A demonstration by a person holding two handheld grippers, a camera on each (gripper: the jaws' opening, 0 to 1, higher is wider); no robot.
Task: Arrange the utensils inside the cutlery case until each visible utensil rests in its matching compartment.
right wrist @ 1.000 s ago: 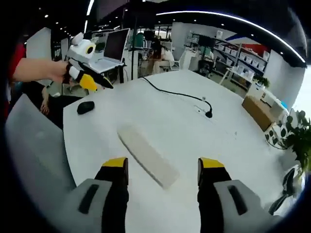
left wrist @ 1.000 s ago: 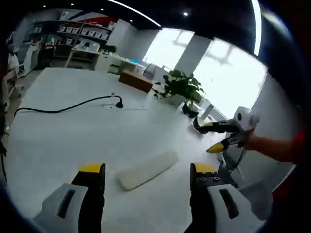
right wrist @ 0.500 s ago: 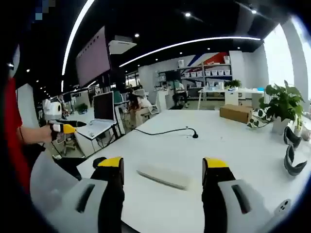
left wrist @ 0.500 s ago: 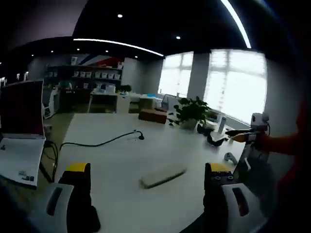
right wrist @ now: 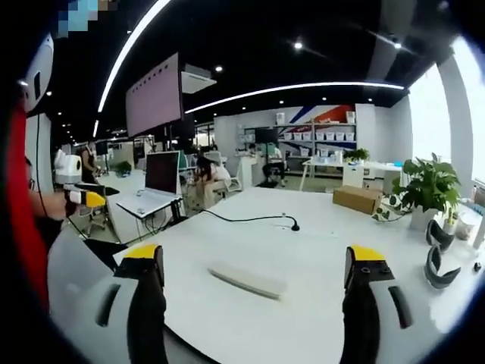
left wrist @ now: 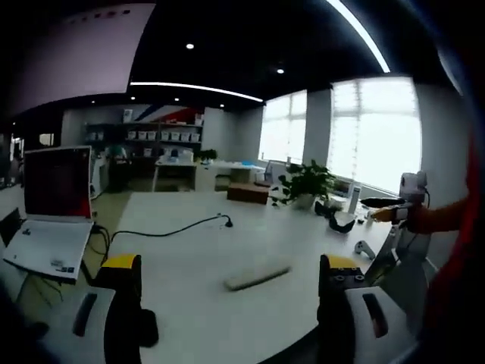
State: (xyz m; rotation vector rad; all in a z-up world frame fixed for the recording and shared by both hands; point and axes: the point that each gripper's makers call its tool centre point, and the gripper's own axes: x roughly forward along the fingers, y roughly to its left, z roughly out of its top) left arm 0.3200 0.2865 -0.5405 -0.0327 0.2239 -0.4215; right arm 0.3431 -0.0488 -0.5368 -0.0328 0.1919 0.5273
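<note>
A long, cream-white cutlery case (left wrist: 258,275) lies shut and flat on the white table (left wrist: 189,250); no utensils show. My left gripper (left wrist: 231,264) is open and empty, held back from the case near the table's edge. In the right gripper view the same case (right wrist: 248,280) lies ahead of my right gripper (right wrist: 255,255), which is wide open, empty and well short of it. The right gripper (left wrist: 390,210) appears at the right of the left gripper view, held by a hand in a red sleeve. The left gripper (right wrist: 76,189) appears at the left of the right gripper view.
A black cable (left wrist: 170,228) with a small microphone head runs across the table beyond the case. An open laptop (left wrist: 49,220) stands on a desk to the left. A potted plant (left wrist: 307,184), black curved objects (left wrist: 339,221), a cardboard box (right wrist: 356,199) and a grey chair (left wrist: 402,265) surround the table.
Both views have drawn back and tilted up from looking down at the table to nearly level. The right gripper's jaws stand wider apart. The case has not moved.
</note>
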